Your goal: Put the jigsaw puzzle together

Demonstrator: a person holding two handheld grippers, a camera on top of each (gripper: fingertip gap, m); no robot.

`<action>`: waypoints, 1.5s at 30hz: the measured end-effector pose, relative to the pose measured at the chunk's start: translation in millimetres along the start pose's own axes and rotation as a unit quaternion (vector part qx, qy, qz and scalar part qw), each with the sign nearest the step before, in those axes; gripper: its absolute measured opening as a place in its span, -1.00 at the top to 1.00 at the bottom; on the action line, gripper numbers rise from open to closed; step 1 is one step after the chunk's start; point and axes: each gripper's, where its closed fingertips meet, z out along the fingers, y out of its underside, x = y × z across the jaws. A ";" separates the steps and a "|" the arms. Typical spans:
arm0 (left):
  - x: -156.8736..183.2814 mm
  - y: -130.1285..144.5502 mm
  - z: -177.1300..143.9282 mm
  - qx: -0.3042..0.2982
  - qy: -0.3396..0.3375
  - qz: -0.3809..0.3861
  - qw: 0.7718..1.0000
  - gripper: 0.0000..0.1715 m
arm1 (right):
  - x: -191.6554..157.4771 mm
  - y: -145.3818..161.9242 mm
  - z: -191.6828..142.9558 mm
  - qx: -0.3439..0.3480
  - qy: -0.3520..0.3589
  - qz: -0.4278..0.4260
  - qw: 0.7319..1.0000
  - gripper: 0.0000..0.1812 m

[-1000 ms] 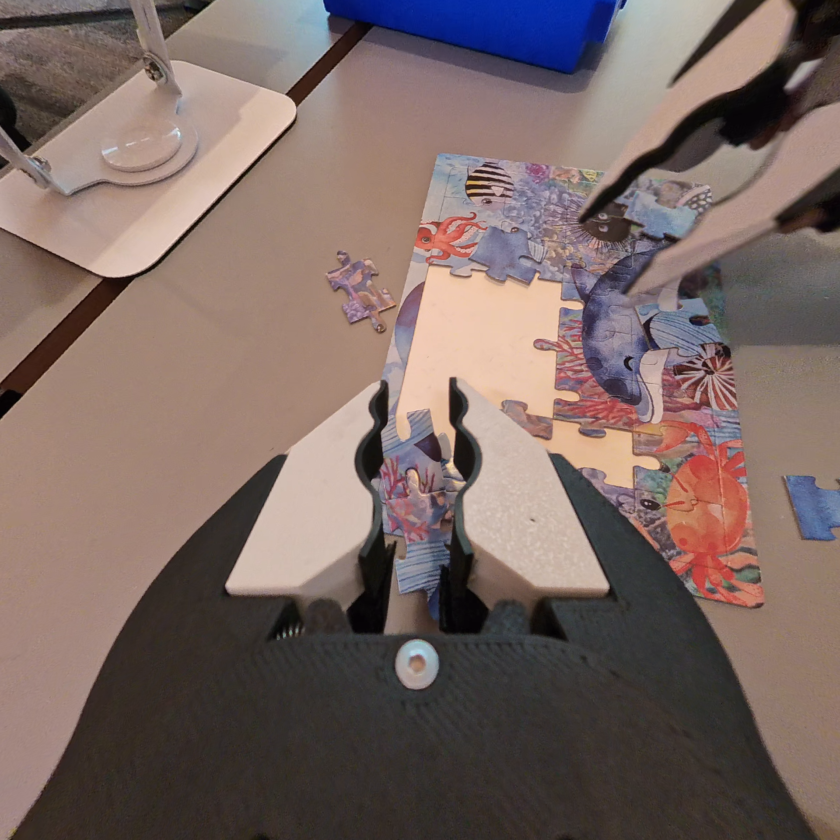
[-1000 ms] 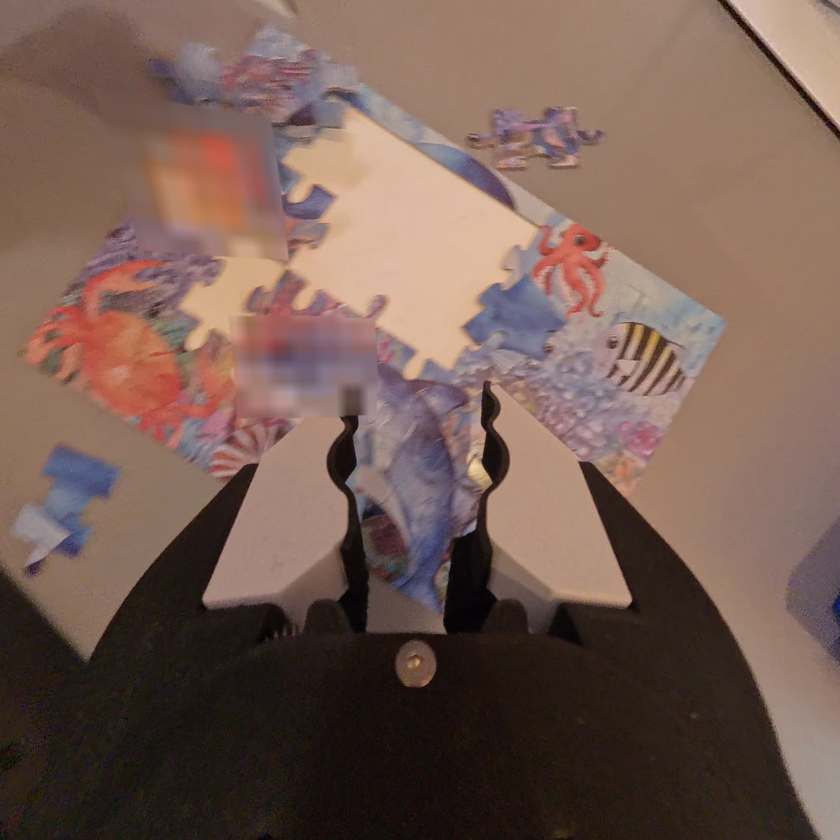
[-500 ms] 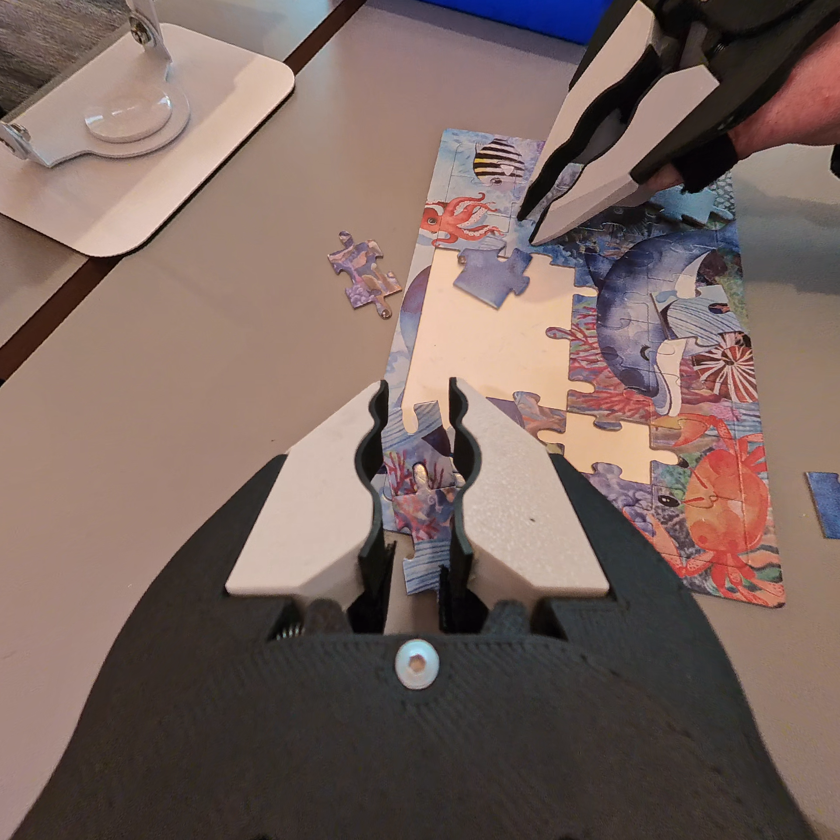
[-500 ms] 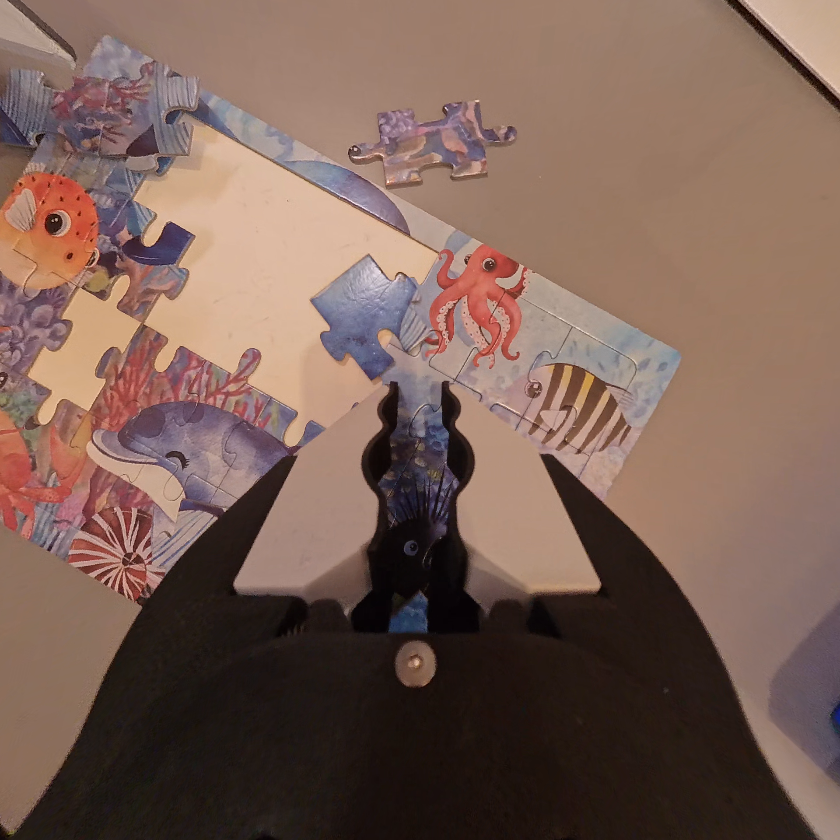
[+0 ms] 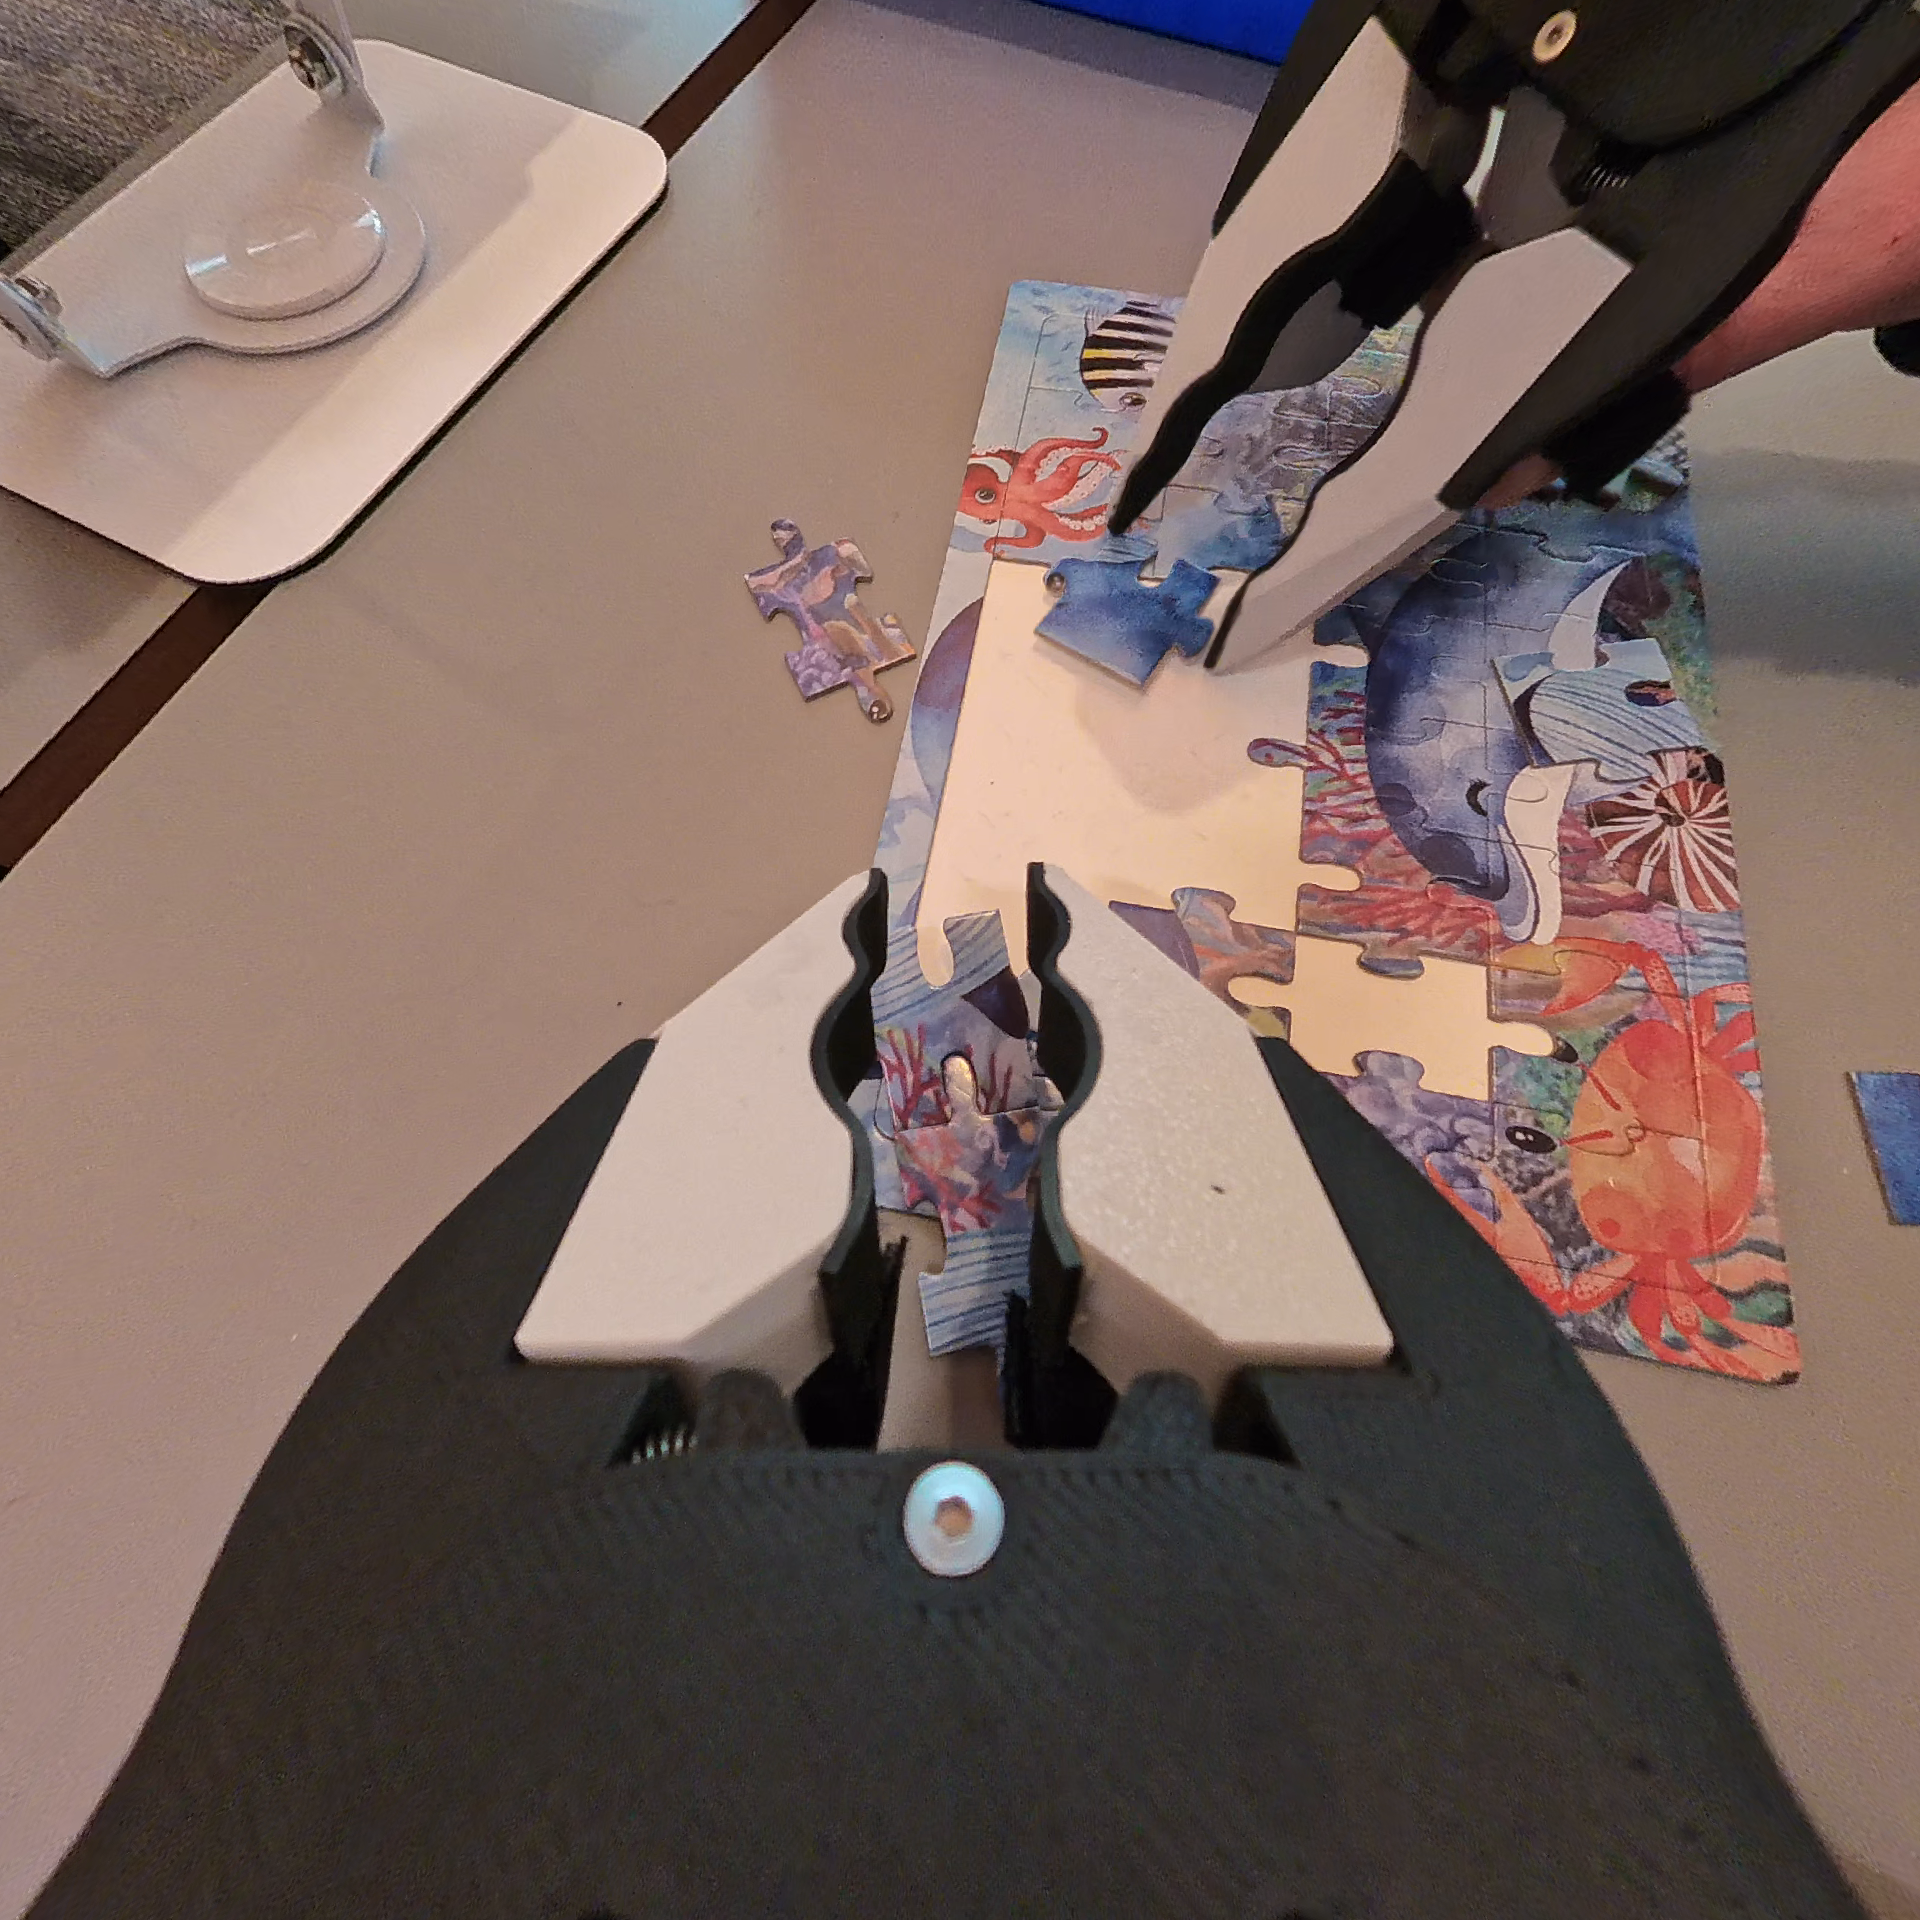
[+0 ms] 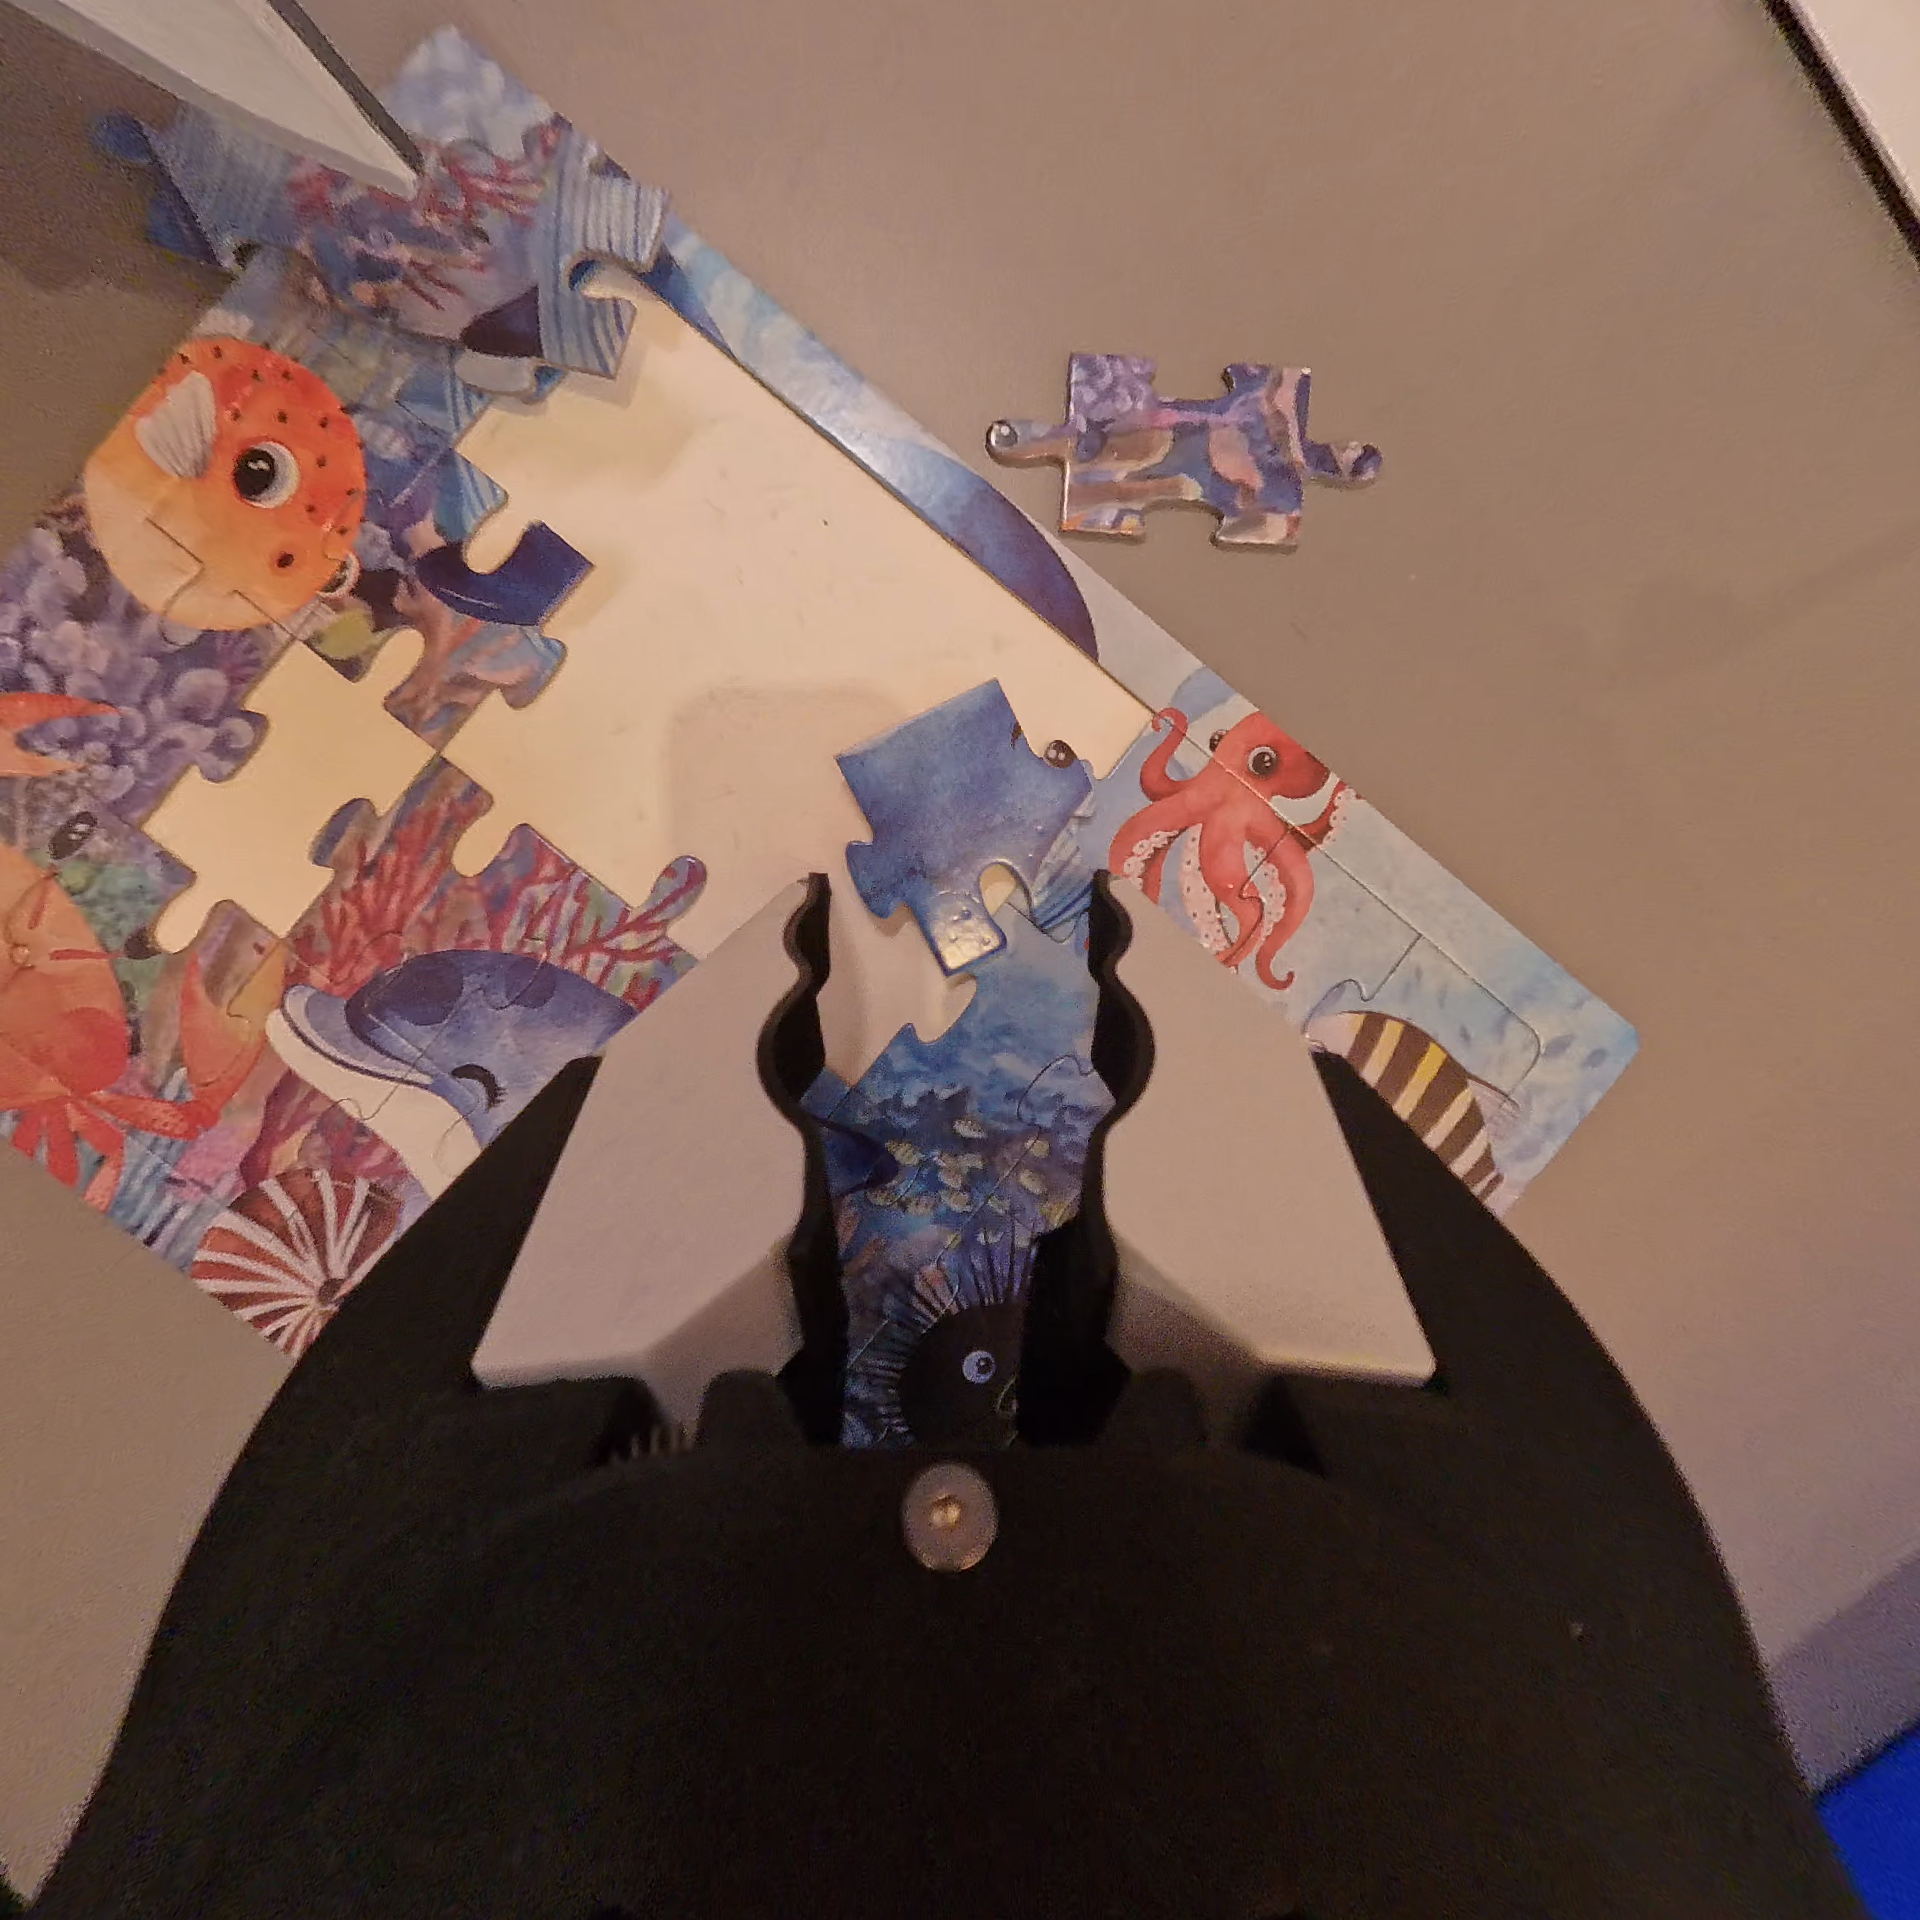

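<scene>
A sea-animal jigsaw puzzle lies in its board [image 5: 1091, 790] on the grey table, with a bare cream patch in the middle [image 6: 727, 582]. A loose blue piece [image 5: 1127, 623] lies askew on the bare patch beside the red octopus [image 6: 1236, 821]. My right gripper [image 5: 1174, 587] is open and empty, its tips down at that blue piece [image 6: 956, 810] on either side. My left gripper [image 5: 956, 883] is open and empty, low over the puzzle's near left corner pieces [image 5: 966, 1132].
A loose purple piece [image 5: 831, 623] lies on the table left of the board, and shows in the right wrist view [image 6: 1184, 457]. Another blue piece [image 5: 1886, 1143] lies at the right edge. A white stand base [image 5: 260, 312] sits far left. A blue bin [image 5: 1195, 16] stands behind. The loose purple piece [image 5: 831, 623] sits 9 cm or so from the ends of my right fingers. It is also in sight in the right wrist view [image 6: 1164, 443].
My right gripper has moved across the puzzle to the loose blue piece, come lower, and opened wider. The left gripper has hardly moved.
</scene>
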 end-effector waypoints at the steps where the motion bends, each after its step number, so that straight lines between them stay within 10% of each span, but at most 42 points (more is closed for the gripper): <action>1: -0.1 0.0 0.0 0.000 0.000 0.000 1.000 0.72 | 1.7 0.1 1.3 -0.003 0.010 -0.006 1.000 0.50; 8: 3.5 1.0 3.6 -0.008 0.002 0.008 1.000 0.71 | 0.1 -2.8 0.8 -0.002 0.015 -0.017 1.000 0.76; 22: 3.6 2.1 4.8 -0.009 0.004 0.007 1.000 0.72 | 1.8 -11.9 -0.4 0.007 -0.016 -0.022 1.000 0.29; 34: 1.6 3.8 4.9 -0.010 0.003 0.004 1.000 0.71 | 3.2 -10.6 7.7 -0.004 -0.008 -0.037 0.999 0.55; 45: 27.0 -23.9 15.4 0.059 0.084 -0.050 0.993 0.69 | -18.6 -45.3 -37.8 0.114 0.075 -0.137 0.981 0.55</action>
